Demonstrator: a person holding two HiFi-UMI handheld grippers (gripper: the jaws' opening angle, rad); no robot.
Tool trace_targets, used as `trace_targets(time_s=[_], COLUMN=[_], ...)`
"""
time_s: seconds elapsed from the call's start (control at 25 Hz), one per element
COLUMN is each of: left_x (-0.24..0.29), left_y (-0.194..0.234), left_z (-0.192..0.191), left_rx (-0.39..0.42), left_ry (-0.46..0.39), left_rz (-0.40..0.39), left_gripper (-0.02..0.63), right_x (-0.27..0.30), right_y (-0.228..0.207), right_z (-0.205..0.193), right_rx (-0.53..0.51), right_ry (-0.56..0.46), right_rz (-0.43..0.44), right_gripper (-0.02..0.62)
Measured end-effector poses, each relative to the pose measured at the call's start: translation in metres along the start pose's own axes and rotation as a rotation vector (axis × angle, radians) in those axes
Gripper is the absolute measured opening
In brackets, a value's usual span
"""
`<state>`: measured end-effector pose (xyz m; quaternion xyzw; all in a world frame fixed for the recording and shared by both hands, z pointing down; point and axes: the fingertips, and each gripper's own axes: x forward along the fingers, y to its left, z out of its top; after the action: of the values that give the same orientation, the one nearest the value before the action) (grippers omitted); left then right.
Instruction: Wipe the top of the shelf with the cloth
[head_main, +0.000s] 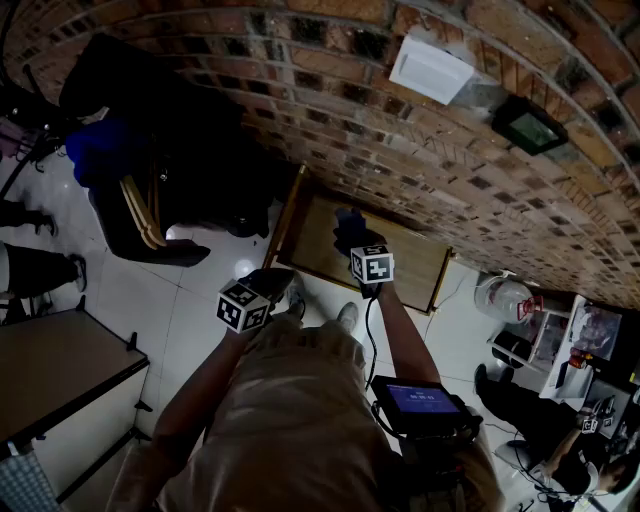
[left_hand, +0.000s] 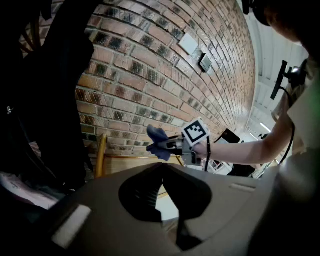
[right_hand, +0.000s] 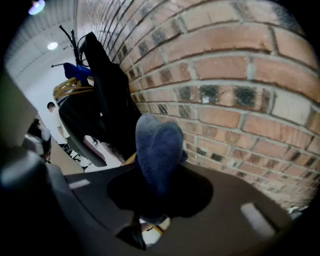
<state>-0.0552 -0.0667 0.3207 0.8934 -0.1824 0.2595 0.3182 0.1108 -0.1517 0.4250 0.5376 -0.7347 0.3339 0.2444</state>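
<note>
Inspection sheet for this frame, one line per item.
Surface: low wooden shelf top against the red brick wall, bare.
Job's things: dark blue cloth, held above the shelf, apparently not touching it.
Clutter: nothing seen.
Grippers: right gripper shut on the cloth; left gripper shut, empty, short of the shelf.
Cables: black cable along the right forearm.
Surroundings: dark jackets hanging at left; white tiled floor.

We see a red brick wall (head_main: 420, 160) carrying a white box (head_main: 430, 68) and a dark fixture (head_main: 528, 124). The floor (head_main: 150, 290) is glossy white tile. Dark coats (head_main: 150, 110) hang at the left, with a grey table (head_main: 50, 365) below them. A ceiling lamp (right_hand: 52, 45) is lit.
</note>
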Motion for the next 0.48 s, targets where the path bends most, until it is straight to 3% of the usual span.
trace_targets(time_s=[0.28,0.4,0.48], left_x=[0.001,0.003,0.002], left_y=[0.05,0.057,0.058], left_z=[-0.005,-0.007,-0.008], left_rx=[0.021,0.037,0.04], left_ry=[0.078,0.118,0.132], left_rz=[-0.034,-0.05,-0.058], left_gripper=[0.0,0.0,0.0], right_x=[0.122,0.173,0.2], right_y=[0.026,0.035,0.028], right_z=[0.006,-0.009,-0.027], right_rx=[0.048,0.054,0.051], right_ry=[0.119,0.201,0.289], right_rz=[0.007,0.015,-0.028], right_gripper=[0.101,0.101,0.101])
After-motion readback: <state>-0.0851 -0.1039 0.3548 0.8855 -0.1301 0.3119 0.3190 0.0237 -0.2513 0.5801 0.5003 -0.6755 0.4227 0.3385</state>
